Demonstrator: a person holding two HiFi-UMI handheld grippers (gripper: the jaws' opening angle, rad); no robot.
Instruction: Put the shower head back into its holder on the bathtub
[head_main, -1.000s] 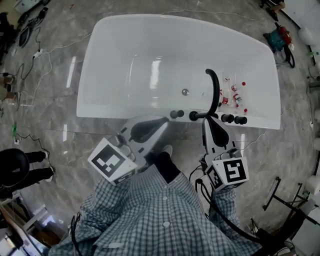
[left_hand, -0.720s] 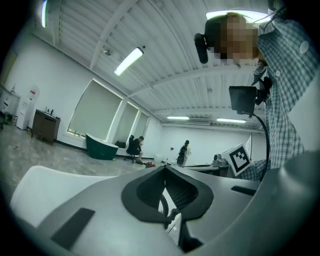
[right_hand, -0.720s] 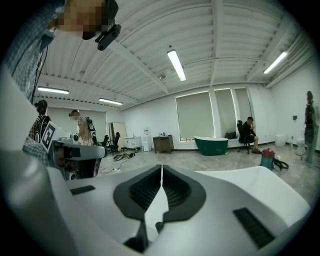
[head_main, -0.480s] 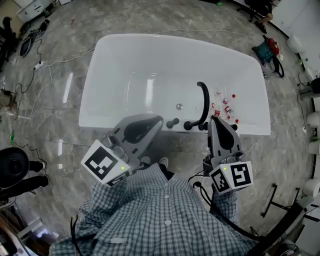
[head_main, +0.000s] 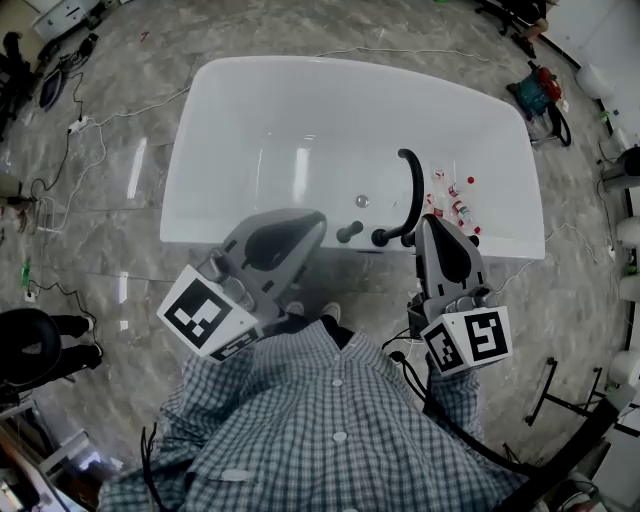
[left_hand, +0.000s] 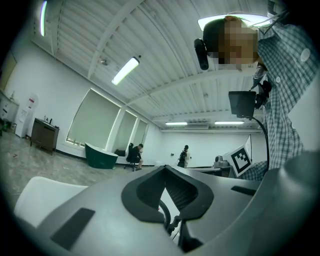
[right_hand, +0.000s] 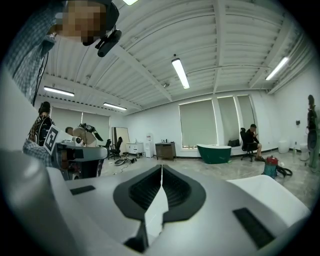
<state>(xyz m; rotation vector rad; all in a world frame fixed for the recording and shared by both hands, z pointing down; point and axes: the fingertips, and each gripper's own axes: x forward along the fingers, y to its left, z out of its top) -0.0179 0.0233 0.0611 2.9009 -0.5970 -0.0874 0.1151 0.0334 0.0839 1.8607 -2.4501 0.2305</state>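
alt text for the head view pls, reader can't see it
Seen from above, a person in a checked shirt points the left gripper and right gripper at the near rim of a white bathtub. A curved black fitting and black knobs sit on that rim, and small red-and-white items lie inside the tub.

In the head view the right gripper (head_main: 428, 222) lies over the near rim of the bathtub (head_main: 300, 90), covering any fittings beneath its fingertips. The left gripper (head_main: 315, 220) likewise hides the rim under its tips. Whether the black curved pipe (head_main: 412, 190) just left of the right fingertips is a spout or a shower head cannot be told. The red-and-white items (head_main: 455, 205) just beyond those fingertips are too small to name. In the left gripper view, dark fittings (left_hand: 172, 224) show only partly below the fingertips.
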